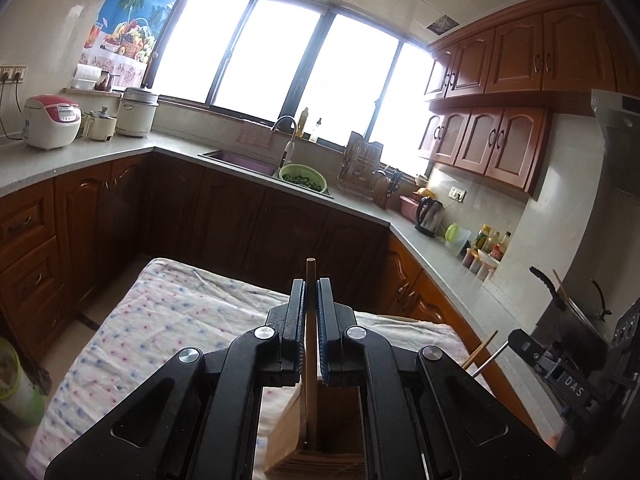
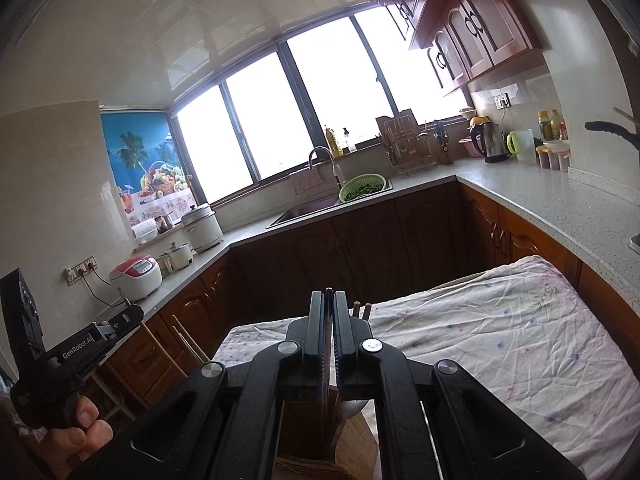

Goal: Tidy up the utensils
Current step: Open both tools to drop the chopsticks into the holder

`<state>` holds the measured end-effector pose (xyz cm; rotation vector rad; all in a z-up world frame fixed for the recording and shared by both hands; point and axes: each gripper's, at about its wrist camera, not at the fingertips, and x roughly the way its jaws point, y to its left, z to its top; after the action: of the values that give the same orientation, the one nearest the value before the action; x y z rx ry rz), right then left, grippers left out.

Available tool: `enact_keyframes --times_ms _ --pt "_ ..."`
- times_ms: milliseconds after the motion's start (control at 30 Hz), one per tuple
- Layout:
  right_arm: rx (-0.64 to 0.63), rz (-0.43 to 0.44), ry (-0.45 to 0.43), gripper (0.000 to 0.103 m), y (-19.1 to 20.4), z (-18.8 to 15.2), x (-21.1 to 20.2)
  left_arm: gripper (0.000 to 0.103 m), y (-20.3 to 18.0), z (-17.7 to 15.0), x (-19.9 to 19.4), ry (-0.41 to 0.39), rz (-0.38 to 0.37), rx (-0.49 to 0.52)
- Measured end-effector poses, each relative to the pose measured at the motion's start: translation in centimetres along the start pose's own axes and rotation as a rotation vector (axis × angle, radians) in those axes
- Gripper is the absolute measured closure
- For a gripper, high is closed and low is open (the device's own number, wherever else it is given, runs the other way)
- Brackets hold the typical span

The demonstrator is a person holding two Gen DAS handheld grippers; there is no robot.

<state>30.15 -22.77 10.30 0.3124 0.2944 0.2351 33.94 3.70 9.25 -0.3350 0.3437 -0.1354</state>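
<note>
Table [image 1: 168, 312]: covered with a spotted cloth, standing in the middle of a U-shaped kitchen; sink, kettle [image 1: 429, 216] and rice cooker [image 1: 50, 120] sit well apart on the surrounding worktop.

Wooden utensil holder [image 1: 288, 440]: at the near edge of the table, directly below both tools. Open compartments visible from above; two further stick ends [image 2: 362, 309] project beyond the right tool.

Left gripper [image 1: 311, 316]: jaws drawn in and pinching a wooden chopstick [image 1: 309, 280], held upright, its lower end reaching down into a holder compartment.

Right gripper [image 2: 329, 320]: jaws drawn nearly together on a thin dark utensil [image 2: 328, 360], edge-on to the lens; its type cannot be determined. It also points down toward the holder.

Risks, as judged:
- Both tools crowd the same small holder; contact between them could knock either item askew.
- The chopstick is gripped on a narrow section; any twist may let it pivot or slip.
- Downward pressure against a divider could tip the holder on the loose, wrinkled cloth.
</note>
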Motion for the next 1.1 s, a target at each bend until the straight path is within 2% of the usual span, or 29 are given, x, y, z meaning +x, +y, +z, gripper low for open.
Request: enact_keyframes --times_ms 167,233,1100 --pt "0.014 -0.006 0.039 0.099 -0.4 -1.5 0.6 0.098 0.0 -2.0 1.1 0.046 0.011 0.014" --pt "0.022 -0.009 0.053 0.099 -0.6 -2.0 0.9 0.098 -0.2 -2.3 0.8 0.036 0.021 0.030" --pt "0.036 -0.010 0.076 0.098 -1.5 -1.8 2.0 0.097 -0.5 -1.4 2.2 0.088 0.049 0.064"
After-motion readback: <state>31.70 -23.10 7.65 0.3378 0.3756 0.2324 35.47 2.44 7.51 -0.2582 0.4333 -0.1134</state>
